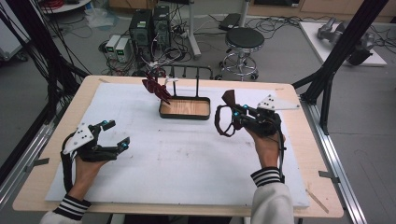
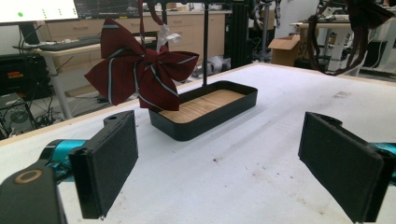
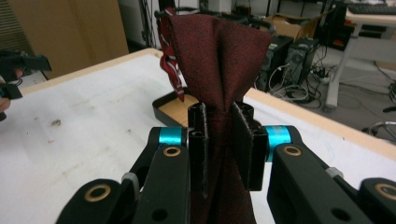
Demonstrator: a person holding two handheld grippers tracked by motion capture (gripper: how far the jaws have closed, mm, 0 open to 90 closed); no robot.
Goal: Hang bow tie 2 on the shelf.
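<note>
R gripper (image 1: 232,113) pinches a dark red bow tie (image 3: 219,56), lifted toward rack (image 1: 189,72) at 11 o'clock for hanging; L gripper (image 1: 115,134) idle, jaws wide.

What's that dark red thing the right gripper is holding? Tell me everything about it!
It is a bow tie of plain dark red, finely woven cloth, with a thin dark strap looping down from it. The right gripper is shut on its pinched middle, so the cloth fans out above the jaws. It is held up off the white table, right of the tray.
</note>
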